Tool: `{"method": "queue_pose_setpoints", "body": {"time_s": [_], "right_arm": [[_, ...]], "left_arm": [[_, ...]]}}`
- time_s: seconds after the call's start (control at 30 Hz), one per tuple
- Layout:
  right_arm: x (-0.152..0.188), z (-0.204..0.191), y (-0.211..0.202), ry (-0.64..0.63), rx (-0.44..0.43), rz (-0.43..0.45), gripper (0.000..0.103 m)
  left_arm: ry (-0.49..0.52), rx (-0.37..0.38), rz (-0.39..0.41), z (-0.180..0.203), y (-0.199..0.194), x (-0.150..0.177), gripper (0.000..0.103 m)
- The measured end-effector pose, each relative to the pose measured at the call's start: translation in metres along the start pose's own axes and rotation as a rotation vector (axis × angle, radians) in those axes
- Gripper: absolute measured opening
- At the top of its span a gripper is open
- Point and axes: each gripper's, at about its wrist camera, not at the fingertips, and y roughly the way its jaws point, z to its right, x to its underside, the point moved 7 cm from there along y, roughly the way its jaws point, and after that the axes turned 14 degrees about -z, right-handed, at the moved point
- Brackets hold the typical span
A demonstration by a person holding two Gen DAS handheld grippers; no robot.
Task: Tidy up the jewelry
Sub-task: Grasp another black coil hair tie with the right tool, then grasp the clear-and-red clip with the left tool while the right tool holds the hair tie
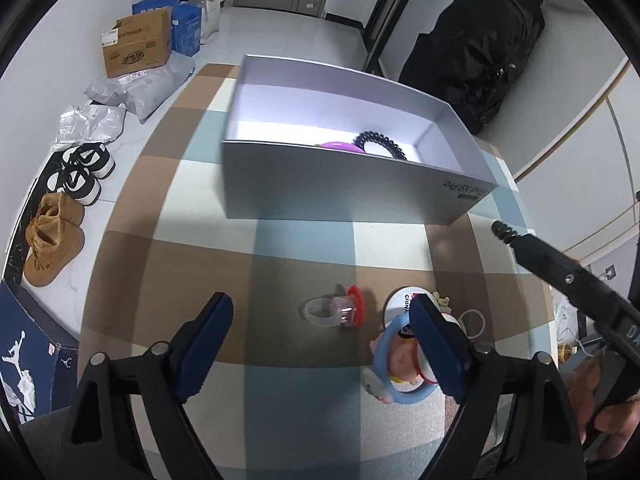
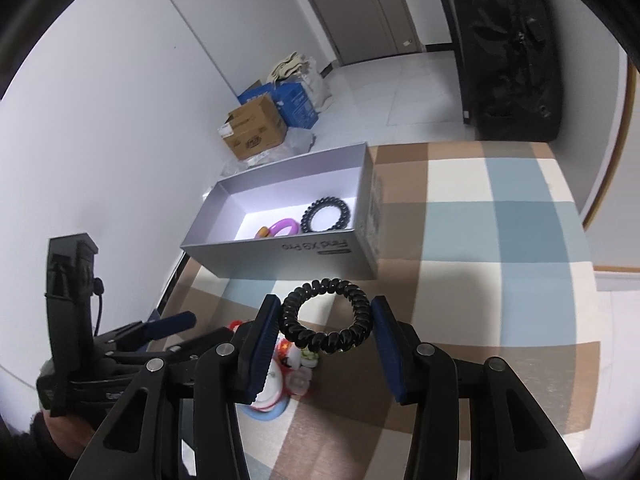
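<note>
**Second hair tie on its way to the box**

The right gripper (image 2: 326,320) pinches a black spiral hair tie (image 2: 326,314) between its two blue pads, holding it above the checked tabletop (image 2: 500,240), just on the near side of the grey box (image 2: 280,250). The loop looks lightly squeezed rather than flattened, so the hold is probably a gentle one.

Inside the box lie a matching black spiral tie (image 2: 326,214) near its right wall and a purple ring-shaped piece (image 2: 282,227) just left of that tie. The left half of the box floor is bare.

The left gripper (image 1: 320,340) hovers with its pads spread wide and nothing between them. In front of the box, on the tabletop, a clear ring with a red top (image 1: 334,310) lies between those pads, and a small heap of trinkets, with a blue hoop (image 1: 394,364) among them, sits beside the right pad.

The step in hand looks like carrying the tie to the box. The next move calls for lifting it over the near wall, then opening the pads above the box floor; the springy coil may cling to a pad on release.
</note>
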Motion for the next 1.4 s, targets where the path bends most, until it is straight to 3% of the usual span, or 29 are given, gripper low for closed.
{"method": "queue_pose_setpoints", "body": {"time_s": [0.2,0.33,0.47,0.83,1.1,1.27,1.4], "right_arm": [[0.002,0.004,-0.007,0.003,-0.009,0.011,0.045],[0.001,0.003,-0.010,0.004,-0.019,0.018,0.045],[0.002,0.002,-0.013,-0.001,-0.023,0.022,0.045],[-0.001,-0.003,-0.013,-0.002,-0.023,0.031,0.045],[-0.010,-0.010,-0.018,0.000,-0.047,0.053,0.045],[-0.023,-0.014,-0.027,0.002,-0.063,0.074,0.045],[-0.040,-0.015,-0.043,-0.019,-0.057,0.110,0.045]], "left_arm": [[-0.021,0.029,-0.023,0.000,0.003,-0.002,0.063],[-0.020,0.002,-0.023,0.002,0.004,-0.004,0.052],[0.001,-0.045,-0.028,0.003,0.005,-0.003,0.025],[0.004,-0.009,-0.031,0.003,0.001,-0.007,0.025],[-0.025,0.114,0.062,0.013,-0.030,-0.015,0.025],[-0.035,0.146,0.133,0.020,-0.053,-0.030,0.025],[-0.032,0.155,0.141,0.022,-0.061,-0.048,0.025]]}}
